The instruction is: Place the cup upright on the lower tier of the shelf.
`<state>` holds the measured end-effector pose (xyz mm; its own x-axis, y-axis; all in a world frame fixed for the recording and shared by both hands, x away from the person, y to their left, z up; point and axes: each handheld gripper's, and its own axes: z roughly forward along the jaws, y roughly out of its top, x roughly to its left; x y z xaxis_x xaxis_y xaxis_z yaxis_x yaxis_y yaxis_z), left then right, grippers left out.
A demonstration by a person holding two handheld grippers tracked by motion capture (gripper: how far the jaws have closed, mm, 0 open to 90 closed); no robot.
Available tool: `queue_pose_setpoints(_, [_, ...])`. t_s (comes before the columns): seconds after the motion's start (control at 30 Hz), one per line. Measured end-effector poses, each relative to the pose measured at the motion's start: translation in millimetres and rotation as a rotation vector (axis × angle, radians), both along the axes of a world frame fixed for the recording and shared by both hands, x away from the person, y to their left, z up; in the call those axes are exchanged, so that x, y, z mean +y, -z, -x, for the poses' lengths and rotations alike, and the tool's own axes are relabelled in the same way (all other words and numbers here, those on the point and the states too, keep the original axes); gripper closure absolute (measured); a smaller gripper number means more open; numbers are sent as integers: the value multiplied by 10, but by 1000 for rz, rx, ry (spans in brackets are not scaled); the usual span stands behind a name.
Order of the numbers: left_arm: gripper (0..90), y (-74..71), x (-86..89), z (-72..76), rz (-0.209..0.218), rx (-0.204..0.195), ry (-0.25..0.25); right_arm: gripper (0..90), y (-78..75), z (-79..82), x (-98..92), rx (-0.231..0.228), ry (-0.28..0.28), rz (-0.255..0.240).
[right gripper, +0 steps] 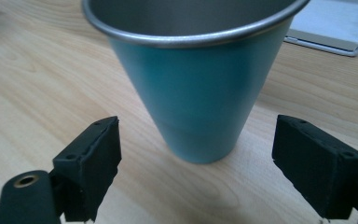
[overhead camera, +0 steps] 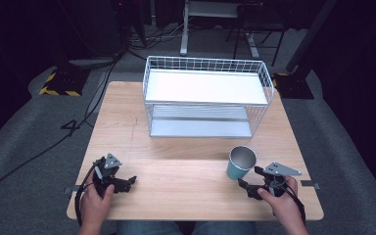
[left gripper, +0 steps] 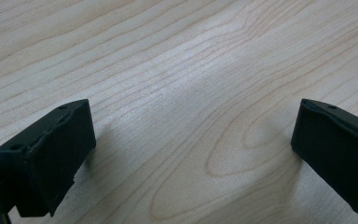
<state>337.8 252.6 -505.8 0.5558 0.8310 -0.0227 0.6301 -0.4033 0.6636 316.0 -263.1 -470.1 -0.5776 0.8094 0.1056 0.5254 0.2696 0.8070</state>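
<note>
Cup: the teal cup (overhead camera: pixel 240 162) is standing upright on the wooden table (overhead camera: pixel 176 147), at the lower right of the high view. Its open mouth is facing up. In the right gripper view it is sitting in the middle of the frame, just ahead of the jaws, so it looks ready to be picked up.

Rack: the white wire rack (overhead camera: pixel 206 96) is standing at the top middle of the high view, well apart from the cup. Both of its shelves are bare. It may be where the cup is going, but that is only a guess.

Right gripper: the right gripper (overhead camera: pixel 253 181) is lying low near the table, just beside the cup. Its jaws are standing wide apart, one on each side of the cup's bottom, not touching it.

Right hand: the right hand (overhead camera: pixel 285 198) is coming in from the bottom right edge and pointing the gripper up and left at the cup.

Left gripper: the left gripper (overhead camera: pixel 125 182) is resting at the lower left, far from the cup. Its jaws are spread apart over bare wood, holding nothing.

Left hand: the left hand (overhead camera: pixel 97 198) is coming in from the bottom edge and seems to be just waiting.
</note>
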Motion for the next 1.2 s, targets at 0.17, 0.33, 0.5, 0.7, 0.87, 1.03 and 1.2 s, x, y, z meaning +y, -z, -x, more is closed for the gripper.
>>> queue_pose_setpoints(0.17, [1,0,-1,0,1,0,0,160,94,-89,106,-10,14,4])
queue_pose_setpoints(0.33, [1,0,0,0,1,1,1,160,156,-142,174,-31,11,20])
queue_pose_setpoints(0.5, [1,0,0,0,0,0,0,160,201,-200,228,-42,34,7])
queue_pose_setpoints(0.7, [1,1,-1,1,2,1,0,159,233,-231,273,-64,46,1])
queue_pose_setpoints(0.87, [1,1,0,0,1,0,0,159,239,-246,284,-91,53,-23])
queue_pose_setpoints(1.03, [1,0,0,0,0,0,0,192,261,-249,293,-116,61,-28])
queue_pose_setpoints(1.2, [1,0,0,0,0,0,0,206,270,-238,290,-134,83,-32])
